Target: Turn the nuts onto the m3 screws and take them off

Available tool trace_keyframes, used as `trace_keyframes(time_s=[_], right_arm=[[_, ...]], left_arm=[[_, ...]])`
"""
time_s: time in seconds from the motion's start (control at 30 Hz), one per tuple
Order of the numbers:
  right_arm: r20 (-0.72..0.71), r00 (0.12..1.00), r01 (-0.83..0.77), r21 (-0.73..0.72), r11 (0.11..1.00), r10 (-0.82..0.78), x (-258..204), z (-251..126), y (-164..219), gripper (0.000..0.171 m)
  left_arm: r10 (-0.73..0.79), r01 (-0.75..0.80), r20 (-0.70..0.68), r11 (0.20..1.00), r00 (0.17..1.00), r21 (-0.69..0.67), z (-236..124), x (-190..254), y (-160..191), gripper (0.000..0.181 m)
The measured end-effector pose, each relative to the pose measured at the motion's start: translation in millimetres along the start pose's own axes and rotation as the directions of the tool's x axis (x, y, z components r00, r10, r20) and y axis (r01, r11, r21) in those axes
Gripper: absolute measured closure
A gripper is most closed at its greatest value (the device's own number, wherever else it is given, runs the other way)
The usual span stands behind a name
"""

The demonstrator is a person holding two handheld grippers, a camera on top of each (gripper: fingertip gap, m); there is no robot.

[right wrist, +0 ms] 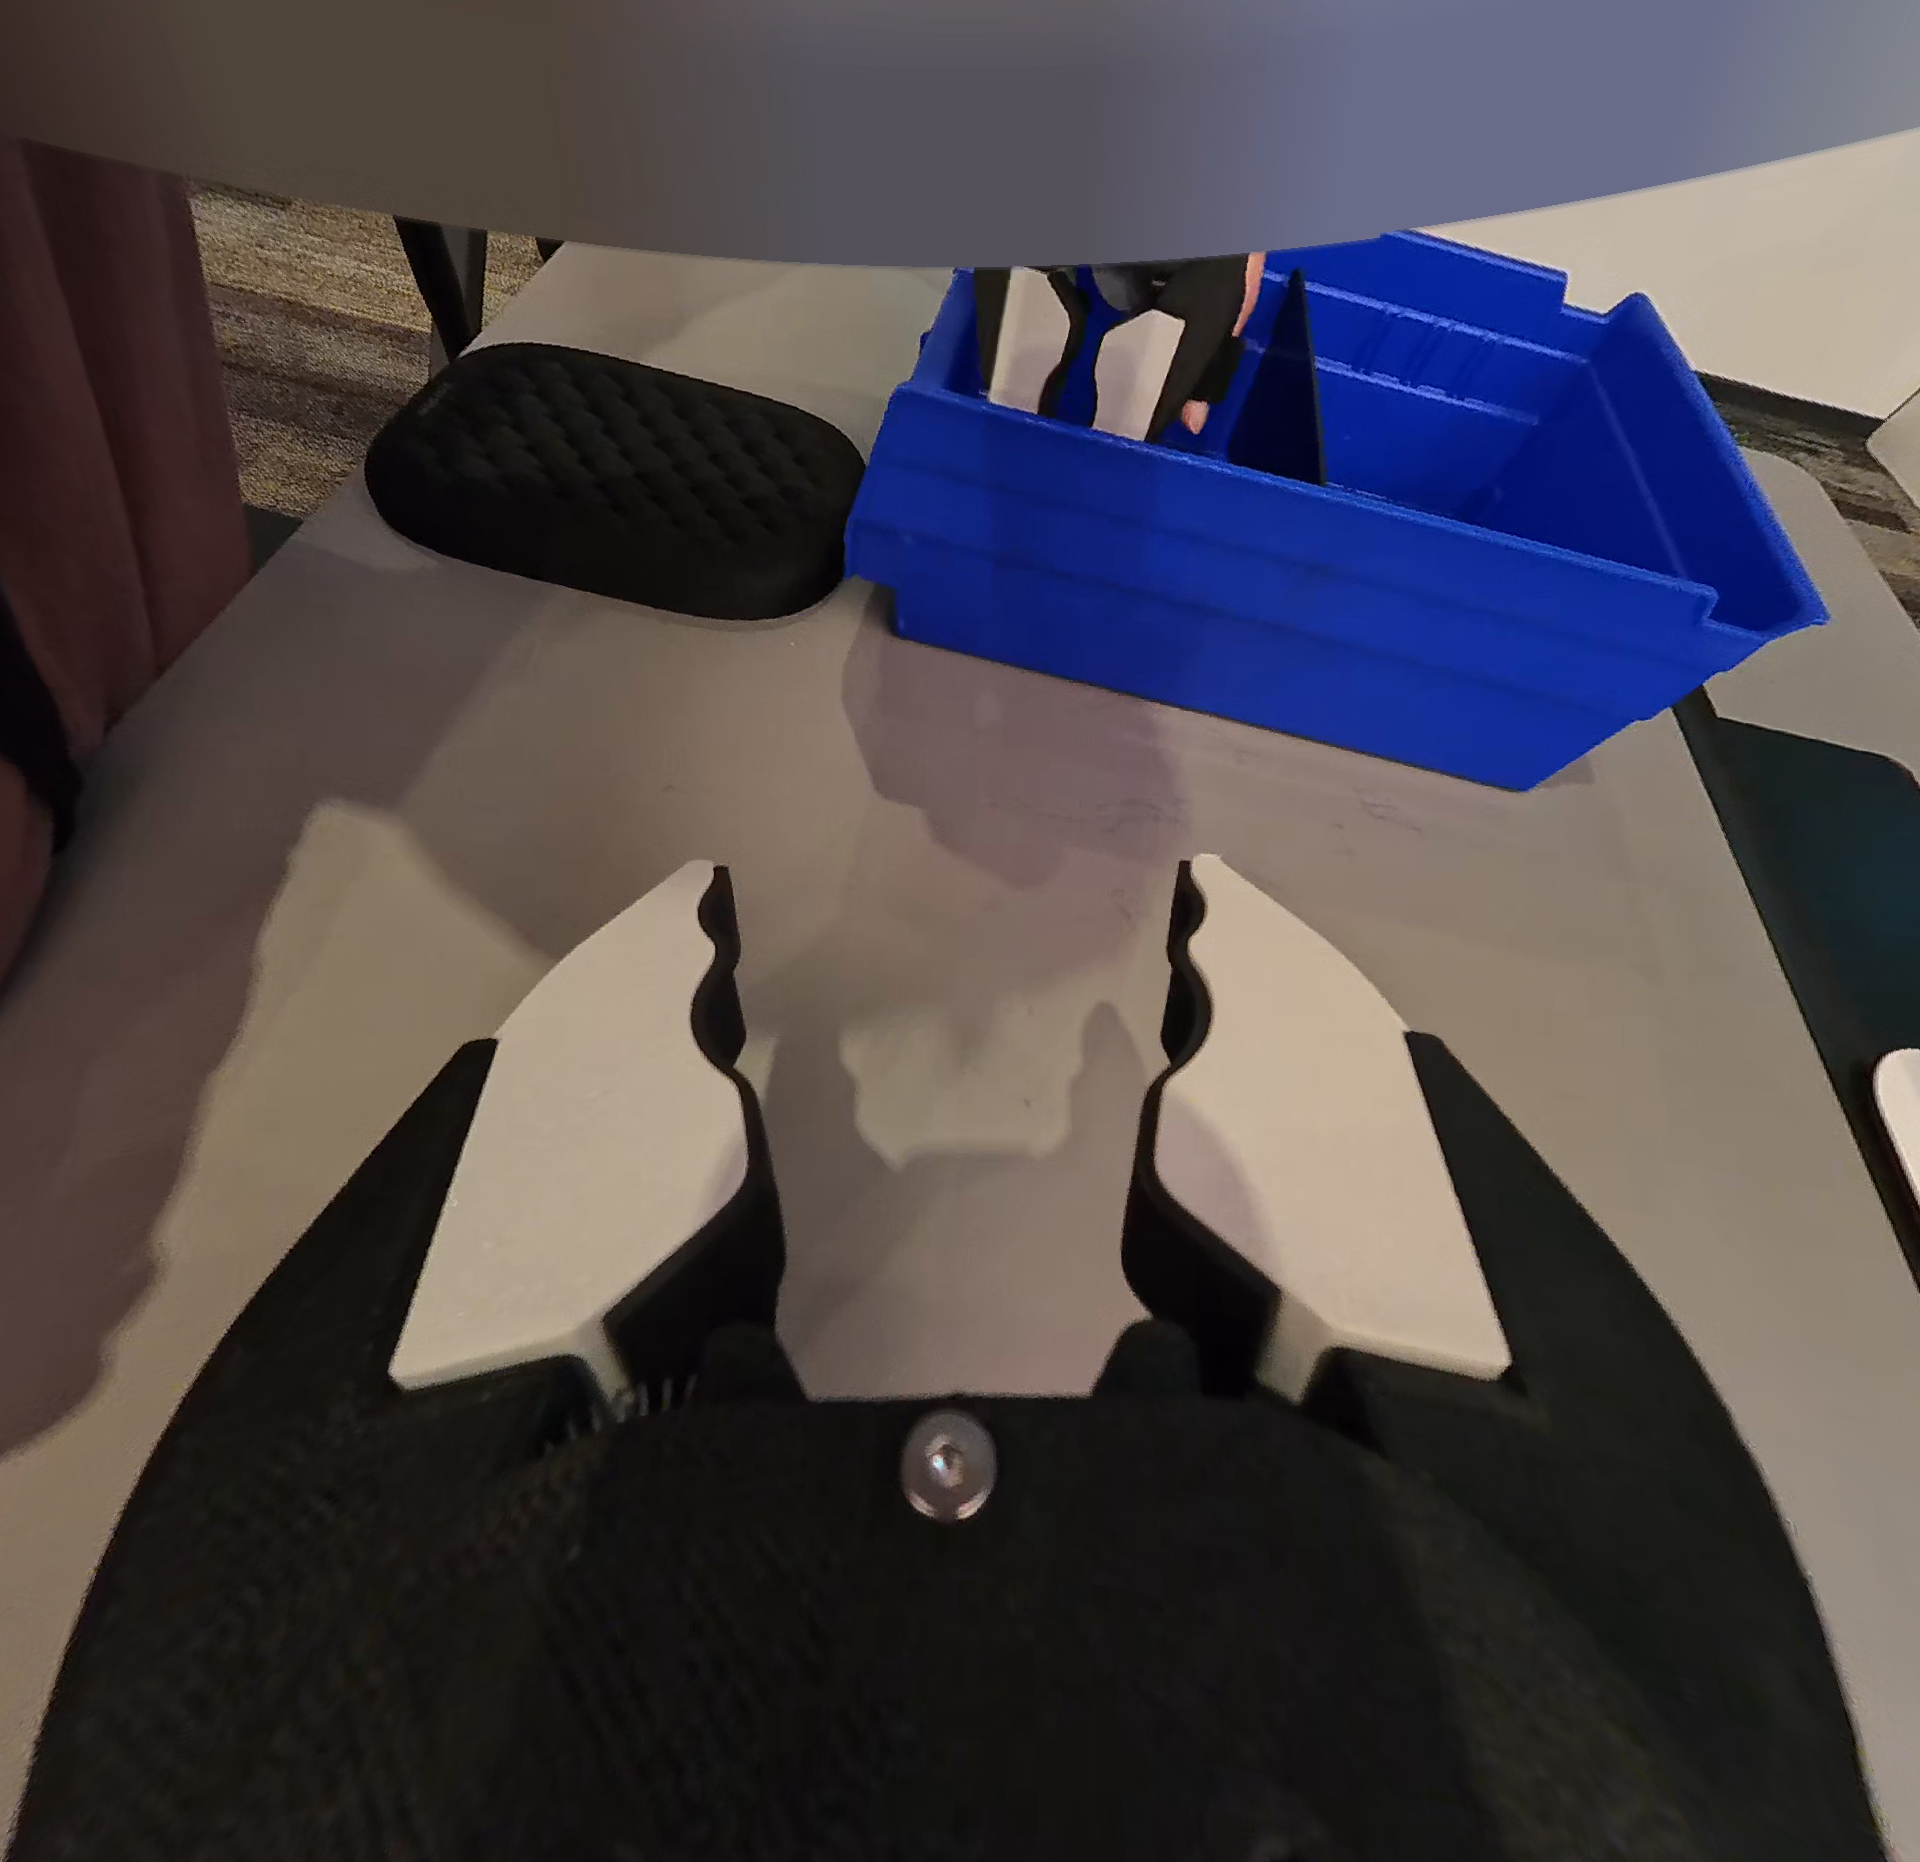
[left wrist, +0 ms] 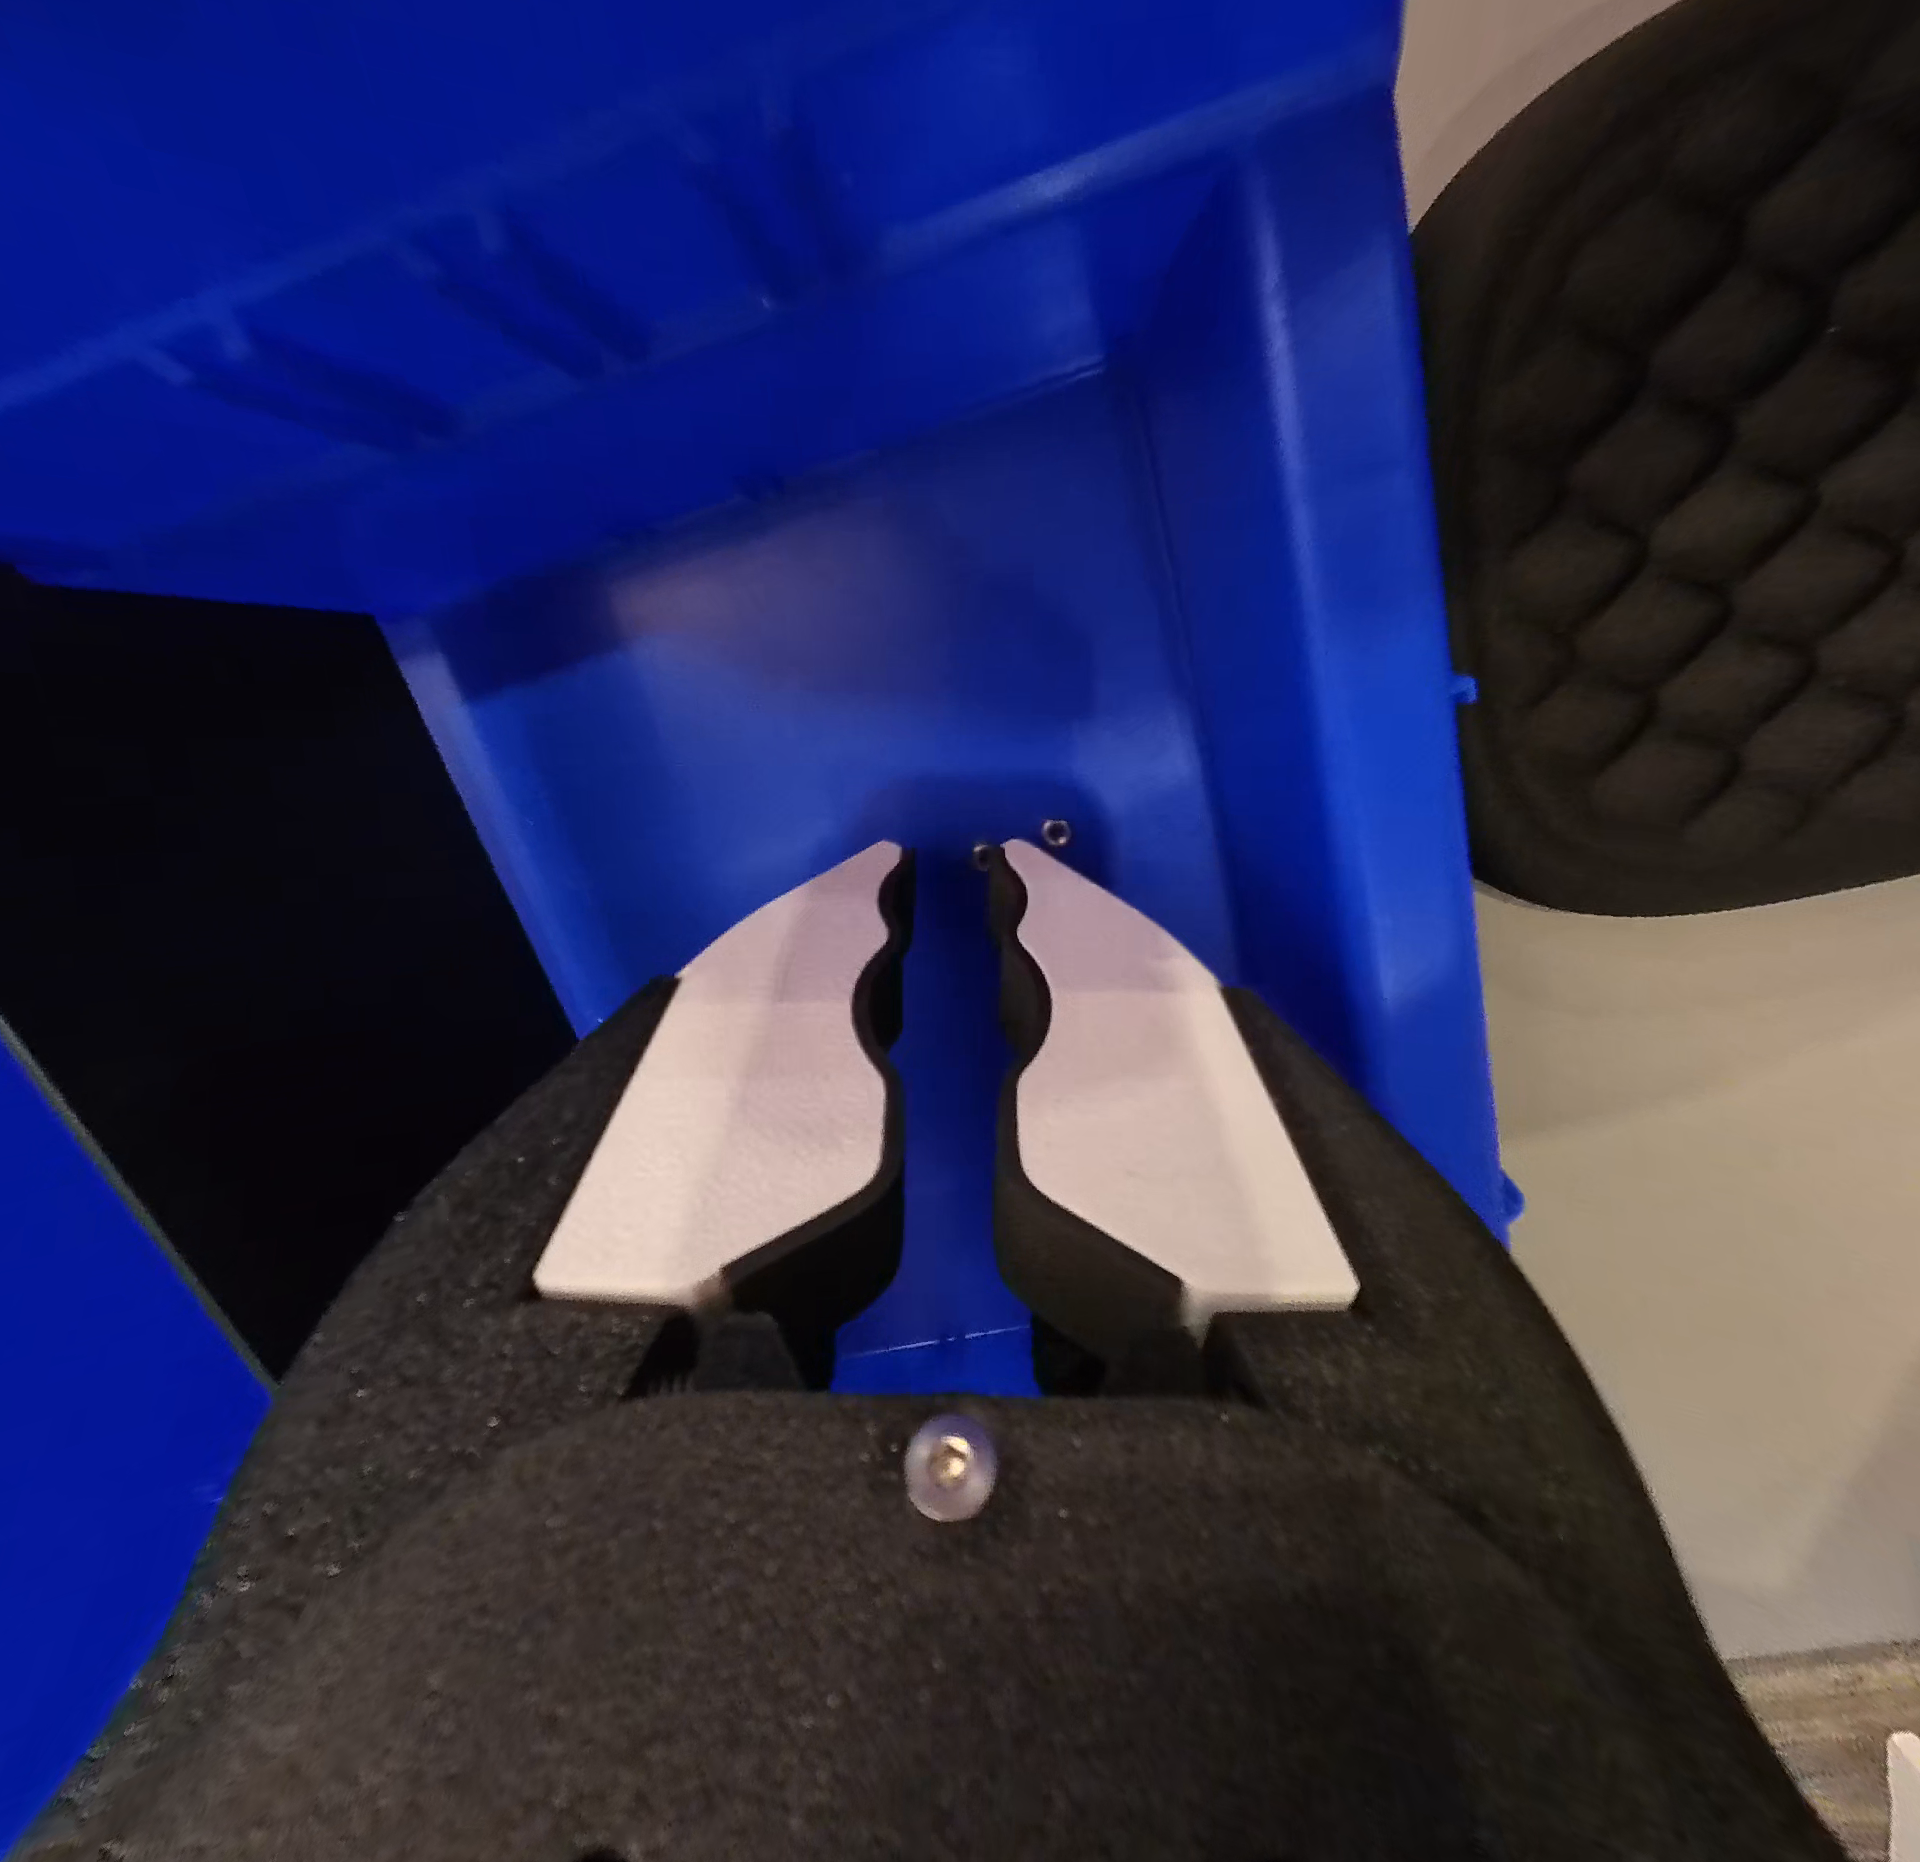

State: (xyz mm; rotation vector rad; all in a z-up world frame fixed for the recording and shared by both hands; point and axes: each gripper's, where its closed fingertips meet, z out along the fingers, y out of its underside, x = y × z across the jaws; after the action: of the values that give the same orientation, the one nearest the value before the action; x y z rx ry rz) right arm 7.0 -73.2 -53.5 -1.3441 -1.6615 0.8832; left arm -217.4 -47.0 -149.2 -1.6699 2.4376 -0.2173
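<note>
My left gripper (left wrist: pixel 951 856) reaches down into a compartment of the blue bin (left wrist: pixel 790 690), its tips close to the floor. The jaws stand a narrow gap apart with nothing between them. Two small metal nuts lie on the bin floor: one nut (left wrist: pixel 982 854) touches the right fingertip, the other nut (left wrist: pixel 1057 830) lies just beyond it. No screw shows. My right gripper (right wrist: pixel 951 877) is wide open and empty above the grey table (right wrist: pixel 520 773), well in front of the blue bin (right wrist: pixel 1247 607). The left gripper (right wrist: pixel 1122 358) also shows there inside the bin.
A black quilted pad (right wrist: pixel 613 482) lies on the table beside the bin's left end; it also shows in the left wrist view (left wrist: pixel 1714 462). A black divider (right wrist: pixel 1288 389) splits the bin. The table edge and carpet floor lie behind. A blurred patch covers the top. My right fingertips sit around 25 cm from my left ones.
</note>
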Motion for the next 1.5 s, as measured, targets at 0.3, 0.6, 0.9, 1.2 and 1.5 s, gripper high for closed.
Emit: trace_keyframes(time_s=[0.3, 0.6, 0.9, 1.2, 1.5], right_arm=[[0.009, 1.0, -0.004, -0.007, 1.0, 0.004, -1, 1, 2, 0.091], [0.017, 1.0, 0.0, -0.015, 1.0, 0.001, -3, 4, 3, 0.091], [0.016, 1.0, -0.007, 0.006, 1.0, 0.007, -2, 1, 0, 0.091], [-0.046, 0.998, 0.047, 0.032, 0.998, -0.045, 6, -26, -20, 0.091], [-0.259, 0.966, 0.001, 0.007, 1.0, 0.001, 38, -104, -38, 0.095]], left_arm=[[-0.005, 0.005, -0.034, 1.0, 0.999, 0.003, 4, 5, 1, 0.169], [-0.031, 0.032, -0.059, 0.999, 0.998, 0.018, 4, 4, 1, 0.175], [-0.059, 0.06, -0.025, 0.998, 0.998, 0.022, 1, -2, 0, 0.175], [-0.135, 0.134, 0.185, 0.991, 0.973, 0.015, -62, -18, -15, 0.176], [-0.331, 0.274, 0.354, 0.94, 0.875, 0.204, -123, -54, -127, 0.176]])
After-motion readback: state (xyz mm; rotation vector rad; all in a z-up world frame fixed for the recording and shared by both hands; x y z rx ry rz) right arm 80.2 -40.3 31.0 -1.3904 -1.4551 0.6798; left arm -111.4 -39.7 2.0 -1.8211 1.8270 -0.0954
